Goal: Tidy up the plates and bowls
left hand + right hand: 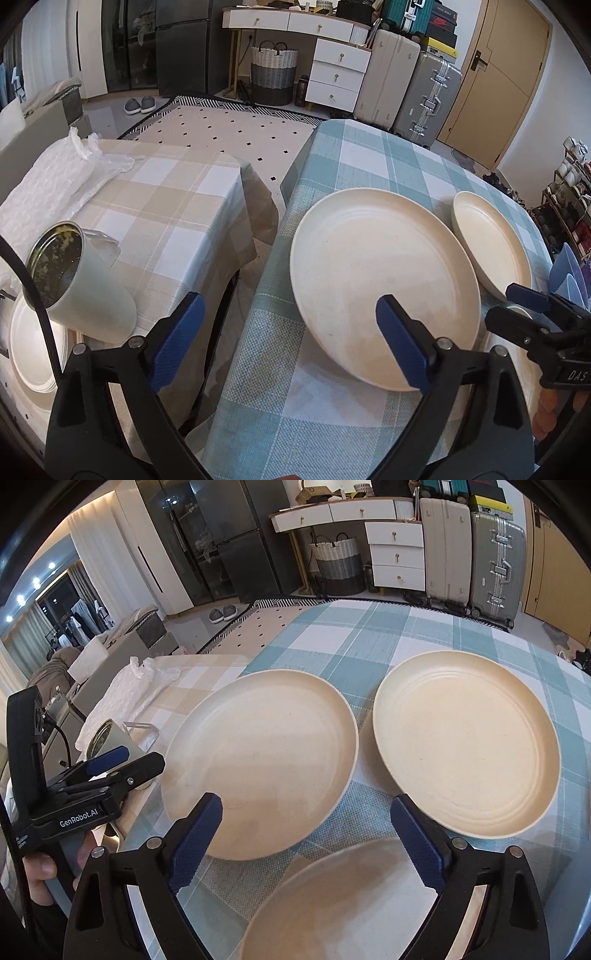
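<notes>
Three cream plates lie on the blue-checked tablecloth (369,635). The left plate (262,764) also shows in the left wrist view (380,284). The right plate (465,742) shows there too (491,240). A third plate (354,904) lies nearest, under my right gripper (306,845), which is open and empty above it. My left gripper (291,339) is open and empty, its right finger over the left plate's near rim. It shows from the side in the right wrist view (110,760). More plates (33,350) are stacked at far left.
A white mug (81,280) with dark contents stands on the beige-checked table (166,206), beside bubble wrap (48,181). A gap separates the two tables. Blue dishes (569,273) stand in a rack at right. Suitcases (495,557), drawers and a basket line the far wall.
</notes>
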Demonstrator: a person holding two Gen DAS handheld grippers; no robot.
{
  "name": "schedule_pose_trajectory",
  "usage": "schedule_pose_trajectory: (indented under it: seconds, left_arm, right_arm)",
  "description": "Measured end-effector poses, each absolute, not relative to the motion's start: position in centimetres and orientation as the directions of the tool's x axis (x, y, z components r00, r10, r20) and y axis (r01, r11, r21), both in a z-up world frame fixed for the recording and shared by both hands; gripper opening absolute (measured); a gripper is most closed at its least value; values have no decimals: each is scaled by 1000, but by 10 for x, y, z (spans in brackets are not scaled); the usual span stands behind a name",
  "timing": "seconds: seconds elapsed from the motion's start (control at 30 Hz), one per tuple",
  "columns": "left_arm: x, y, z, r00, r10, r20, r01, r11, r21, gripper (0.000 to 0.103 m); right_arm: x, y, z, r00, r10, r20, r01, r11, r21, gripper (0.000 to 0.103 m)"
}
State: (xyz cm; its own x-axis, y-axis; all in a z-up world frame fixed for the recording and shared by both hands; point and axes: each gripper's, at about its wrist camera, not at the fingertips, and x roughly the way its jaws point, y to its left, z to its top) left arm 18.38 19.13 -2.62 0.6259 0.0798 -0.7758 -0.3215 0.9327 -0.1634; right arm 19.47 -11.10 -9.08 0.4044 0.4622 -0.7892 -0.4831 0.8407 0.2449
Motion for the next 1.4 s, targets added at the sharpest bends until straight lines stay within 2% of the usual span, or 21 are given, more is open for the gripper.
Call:
schedule_pose_trajectory:
  seconds: [0.13, 0.33, 0.57, 0.83, 0.9, 1.0, 1.1, 1.23, 1.4]
  left_arm:
    - [192, 196, -33, 618, 73, -783, -323, 931, -168, 91]
    - [203, 194, -41, 604, 75, -793, -312, 938, -149, 85]
    - [212, 195, -53, 581, 60, -812, -312, 938, -154, 70]
    - [218, 195, -61, 567, 53, -822, -309, 939, -153, 53]
    - [218, 194, -62, 562, 52, -825, -308, 939, -150, 39]
    - [219, 193, -64, 557, 56, -829, -304, 942, -140, 29]
    - [219, 191, -63, 558, 48, -828, -297, 944, -146, 23]
    - [219, 187, -62, 558, 35, -829, -282, 948, -150, 15]
    - [218, 186, -61, 557, 42, -829, -286, 947, -144, 13]
  right_arm:
    - [204, -105, -102, 377, 465, -801, -476, 839, 262, 86]
    - [214, -96, -114, 337, 480, -810, -480, 828, 291, 85]
    - [223, -92, -123, 318, 480, -818, -473, 828, 302, 84]
    - [228, -91, -131, 346, 432, -833, -459, 852, 251, 66]
    - [229, -92, -131, 353, 424, -834, -456, 857, 242, 61]
    - [228, -91, -131, 363, 407, -838, -460, 861, 219, 53]
    - [228, -91, -130, 371, 399, -838, -459, 864, 208, 50]
    - [227, -92, -128, 382, 397, -834, -454, 867, 204, 40]
    - [227, -93, -125, 398, 389, -830, -450, 872, 193, 35]
